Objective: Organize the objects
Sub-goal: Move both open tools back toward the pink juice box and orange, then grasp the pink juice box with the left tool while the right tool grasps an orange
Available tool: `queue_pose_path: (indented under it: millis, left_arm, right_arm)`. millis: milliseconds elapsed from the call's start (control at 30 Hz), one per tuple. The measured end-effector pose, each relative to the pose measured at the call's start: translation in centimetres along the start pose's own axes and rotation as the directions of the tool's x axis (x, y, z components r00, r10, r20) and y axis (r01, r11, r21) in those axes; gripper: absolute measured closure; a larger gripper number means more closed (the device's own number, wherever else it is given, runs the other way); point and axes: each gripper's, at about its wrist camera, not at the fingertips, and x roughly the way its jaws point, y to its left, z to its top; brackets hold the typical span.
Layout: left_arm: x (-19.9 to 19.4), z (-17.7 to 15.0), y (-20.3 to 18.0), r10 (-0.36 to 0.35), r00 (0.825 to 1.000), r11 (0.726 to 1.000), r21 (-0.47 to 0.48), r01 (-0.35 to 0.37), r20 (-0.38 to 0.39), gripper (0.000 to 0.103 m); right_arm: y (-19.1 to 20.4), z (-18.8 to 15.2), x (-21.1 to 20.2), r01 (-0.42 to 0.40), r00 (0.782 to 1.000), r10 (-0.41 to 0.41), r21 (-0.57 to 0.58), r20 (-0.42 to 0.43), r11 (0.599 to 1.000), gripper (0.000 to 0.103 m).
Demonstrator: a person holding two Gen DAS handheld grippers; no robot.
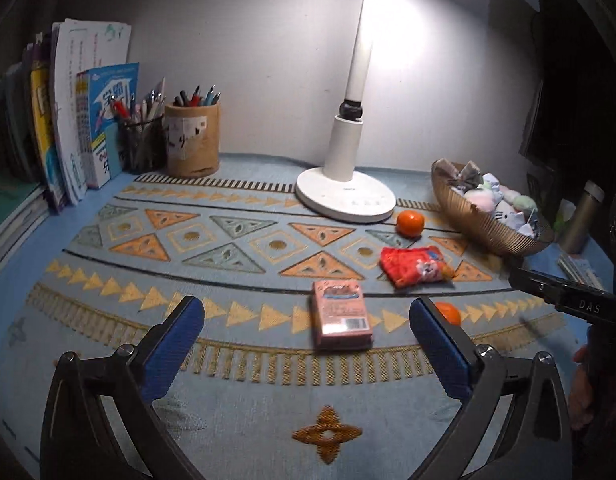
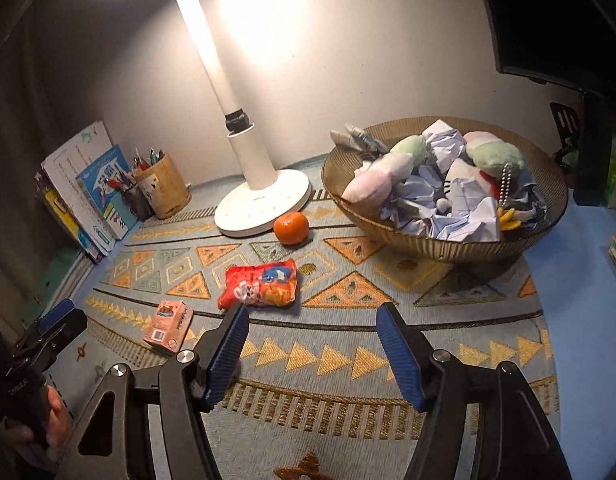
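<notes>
Most of the tidying looks undone. Four loose things lie on the woven, triangle-patterned mat (image 2: 347,344) that covers the counter: a pink carton (image 1: 341,314), boxy and stiff, lying on its side near the front; a crinkly red snack packet (image 2: 260,283) just behind it; one glossy round tangerine (image 2: 291,228) touching or nearly touching the white lamp base (image 2: 264,208); and a second tangerine (image 1: 447,313) half hidden behind the left claw's finger.

The ribbed brown basket (image 2: 459,246) at the right is heaped with soft plush toys and crumpled paper, so some sorting may be done, though I cannot tell how much. At the back left, books (image 1: 64,120) stand upright beside a bamboo pen cup (image 1: 192,140) and a dark mesh one.

The left claw (image 1: 308,344) stands spread wide with nothing gripped, the carton sitting just ahead between its blue ridged pads. The right claw (image 2: 312,344) is partly open and empty, over bare mat, the packet just beyond its left pad.
</notes>
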Motion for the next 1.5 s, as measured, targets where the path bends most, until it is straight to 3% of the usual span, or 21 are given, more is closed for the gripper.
queue_pose_path:
  millis: [67,133,267,433,500,567,633,733,933,1000,1167,1333,1400,1500]
  left_arm:
    - [1.0,-0.8,1.0,-0.026,0.998,0.999,-0.034,0.024,-0.052,0.001]
    - [1.2,-0.8,1.3,-0.041,0.998,0.998,-0.058,0.039,-0.04,0.001]
    - [1.7,-1.2,1.9,-0.064,0.996,0.994,-0.097,0.058,-0.061,0.001]
    - [2.0,-1.1,1.2,-0.056,0.995,0.996,-0.073,0.05,-0.085,0.001]
    - [2.9,-0.9,0.8,-0.051,0.989,0.997,-0.058,0.043,-0.14,0.002]
    - [4.0,-0.7,0.4,-0.075,0.975,0.997,-0.044,0.067,-0.207,0.017]
    - [4.7,-0.1,0.0,-0.108,0.969,0.993,-0.061,0.097,-0.223,0.018]
    - [5.6,1.0,-1.3,-0.086,0.967,0.996,0.003,0.089,-0.238,0.018]
    - [7.9,1.3,-3.0,-0.11,0.947,0.988,0.069,0.137,-0.302,0.03]
    - [8.4,1.2,-3.4,-0.102,0.943,0.987,0.083,0.135,-0.316,0.041]
    - [8.4,1.3,-3.5,-0.07,0.953,0.989,0.106,0.106,-0.296,0.058]
    - [7.9,1.1,-3.1,-0.079,0.957,0.99,0.093,0.109,-0.278,0.064]
    - [7.1,1.1,-3.3,-0.112,0.96,0.988,0.074,0.135,-0.258,0.064]
    - [5.5,1.0,-4.2,-0.144,0.965,0.984,0.068,0.163,-0.221,0.065]
  right_arm:
    - [0.2,-1.0,1.1,0.028,1.0,-0.028,-0.027,-0.01,0.999,0.038]
    - [0.7,-1.1,1.4,0.066,0.998,-0.067,-0.06,-0.012,0.996,0.038]
    - [0.6,-1.2,1.9,0.068,0.997,-0.07,-0.066,-0.025,0.995,0.038]
    - [0.9,-1.2,1.9,0.066,0.997,-0.068,-0.081,-0.023,0.995,0.038]
    - [1.3,-1.2,1.7,0.057,0.998,-0.059,-0.096,-0.02,0.994,0.038]
    - [2.0,-1.3,1.6,0.006,0.999,-0.01,-0.124,-0.03,0.992,0.038]
    - [3.3,-1.5,1.8,-0.073,0.996,0.064,-0.155,-0.063,0.985,0.038]
    - [5.1,-1.8,2.4,-0.148,0.985,0.131,-0.17,-0.108,0.974,0.038]
    - [7.7,-1.7,4.2,-0.166,0.978,0.129,-0.239,-0.163,0.957,0.043]
    - [8.2,-1.8,4.8,-0.142,0.98,0.098,-0.261,-0.175,0.955,0.046]
    - [8.3,-2.0,6.2,-0.132,0.975,0.074,-0.278,-0.211,0.952,0.061]
    - [8.1,-1.8,5.7,-0.118,0.98,0.069,-0.264,-0.189,0.957,0.066]
    - [6.9,-1.2,4.5,-0.131,0.982,0.098,-0.21,-0.159,0.969,0.066]
    - [4.3,-0.6,2.4,-0.084,0.992,0.067,-0.172,-0.106,0.982,0.066]
